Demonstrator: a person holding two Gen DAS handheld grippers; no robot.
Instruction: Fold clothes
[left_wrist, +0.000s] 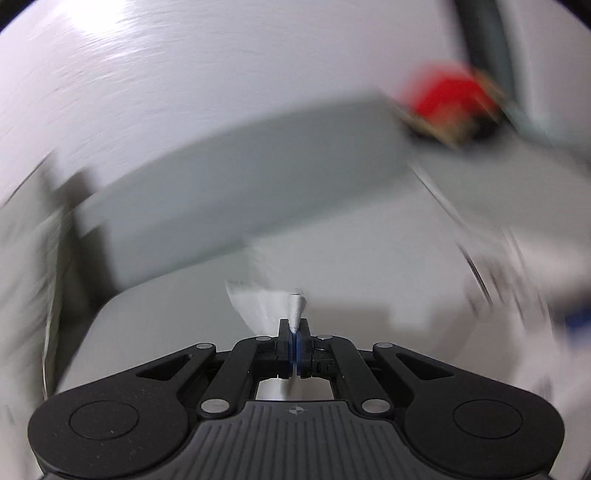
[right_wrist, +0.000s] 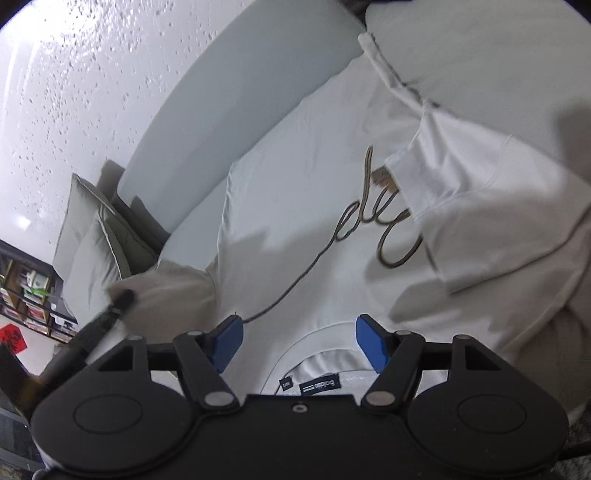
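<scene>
A white T-shirt (right_wrist: 314, 206) with a brown script print lies spread on a pale sofa seat; its collar and label (right_wrist: 319, 387) are just under my right gripper. One sleeve (right_wrist: 476, 210) is folded in over the body. My right gripper (right_wrist: 298, 341) is open and empty, hovering above the collar. My left gripper (left_wrist: 294, 326) is shut on a pinch of the white shirt fabric (left_wrist: 266, 302); its view is motion-blurred. The other gripper (right_wrist: 110, 314) shows at the left of the right wrist view, at the shirt's other sleeve.
The sofa backrest (right_wrist: 229, 110) runs behind the shirt, with grey cushions (right_wrist: 96, 236) at its end. A bookshelf (right_wrist: 26, 295) and a red paper (right_wrist: 13, 339) are lower left. A blurred red object (left_wrist: 450, 99) appears in the left wrist view.
</scene>
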